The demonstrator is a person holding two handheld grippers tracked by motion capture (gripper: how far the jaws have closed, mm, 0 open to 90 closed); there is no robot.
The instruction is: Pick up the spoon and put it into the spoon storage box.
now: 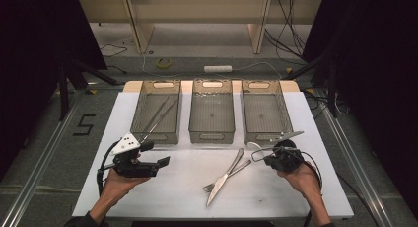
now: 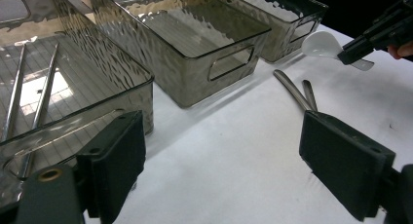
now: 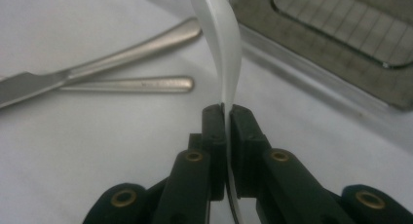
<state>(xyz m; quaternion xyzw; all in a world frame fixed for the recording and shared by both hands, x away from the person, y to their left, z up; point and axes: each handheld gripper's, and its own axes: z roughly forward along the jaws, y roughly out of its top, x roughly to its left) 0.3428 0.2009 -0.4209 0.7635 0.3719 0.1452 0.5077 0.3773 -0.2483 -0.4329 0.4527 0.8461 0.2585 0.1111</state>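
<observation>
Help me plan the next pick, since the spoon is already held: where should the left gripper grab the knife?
Grip the knife by its handle, the far, rounded end. It lies flat, crossed over the fork near the middle, so the open left gripper should come straight down with jaws across the handle.

White table [image 1: 148, 197] carrying three smoky bins, left bin [image 1: 156, 113] at eleven o'clock, middle bin [image 1: 212, 113] at twelve, right bin [image 1: 266, 113] at one, knife [image 1: 224, 177] crossing fork [image 1: 217, 183] lying at six.

White spoon [image 3: 225, 48], handle pinched, beside right bin [image 3: 341, 44].
</observation>
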